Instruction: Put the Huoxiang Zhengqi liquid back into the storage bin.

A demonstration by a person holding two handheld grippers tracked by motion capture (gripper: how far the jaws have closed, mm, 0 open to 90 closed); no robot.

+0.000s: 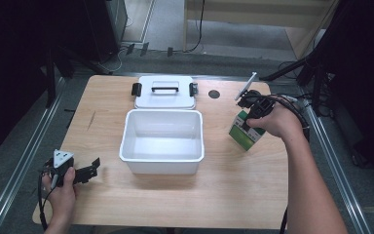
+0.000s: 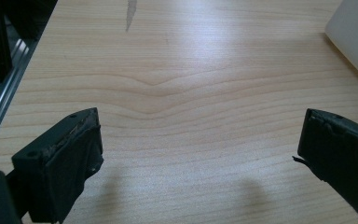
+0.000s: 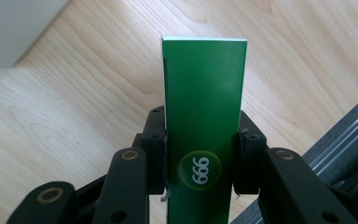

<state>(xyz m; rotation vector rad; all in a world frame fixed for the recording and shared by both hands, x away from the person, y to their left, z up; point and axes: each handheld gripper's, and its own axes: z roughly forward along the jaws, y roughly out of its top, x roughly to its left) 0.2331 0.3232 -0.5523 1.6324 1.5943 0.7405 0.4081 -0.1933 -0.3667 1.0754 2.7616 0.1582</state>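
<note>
one green box (image 1: 244,132), one tub (image 1: 161,142) (white), one lid (image 1: 164,92)

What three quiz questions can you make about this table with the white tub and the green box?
1. True or false: the right claw is shut on the green box.
2. What lies behind the white tub: A a lid, B a cup, C a book?
3. Is the left claw open or shut?

Key: 1 true. 2 A, the white lid with a dark handle. 3 open, with bare wooden table between its jaws.
</note>
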